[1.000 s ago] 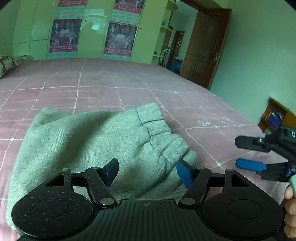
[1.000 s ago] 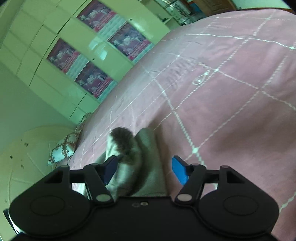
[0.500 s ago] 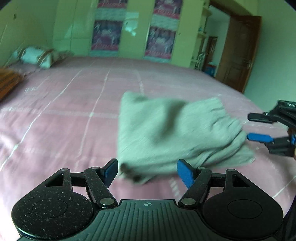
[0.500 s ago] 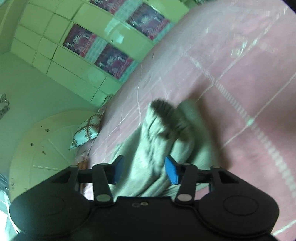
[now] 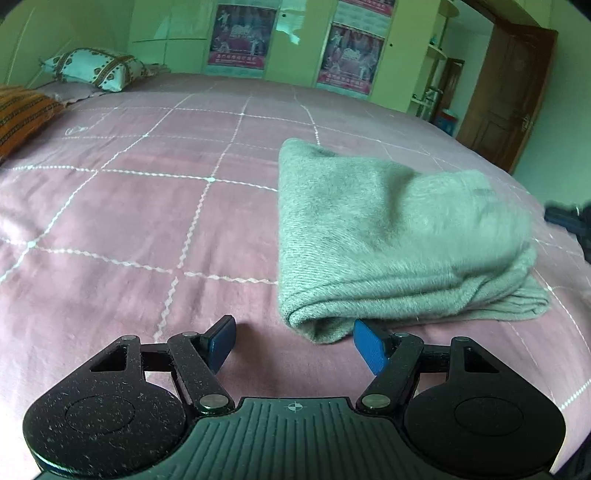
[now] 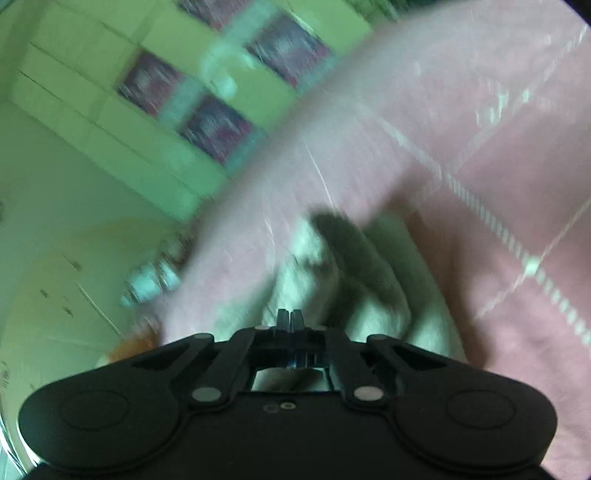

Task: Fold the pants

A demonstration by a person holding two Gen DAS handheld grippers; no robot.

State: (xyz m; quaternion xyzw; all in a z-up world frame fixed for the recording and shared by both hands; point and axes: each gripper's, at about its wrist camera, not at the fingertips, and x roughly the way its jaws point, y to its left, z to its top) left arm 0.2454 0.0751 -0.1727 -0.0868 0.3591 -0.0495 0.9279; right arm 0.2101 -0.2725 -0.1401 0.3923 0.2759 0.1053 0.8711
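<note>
Pants [image 5: 399, 236], folded grey, lie on the bed [image 5: 147, 229] just ahead-right of the left gripper [image 5: 293, 341], jaws spread, empty. Right gripper [image 6: 290, 318] jaws clenched, nothing visibly between them.

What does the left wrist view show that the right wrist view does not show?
Only the left wrist view: the open left gripper, two pillows and a brown door.

Only the right wrist view: the right gripper with its fingers together; whether they pinch cloth is unclear.

Both: the folded grey pants, the pink bed cover and the wall posters.
</note>
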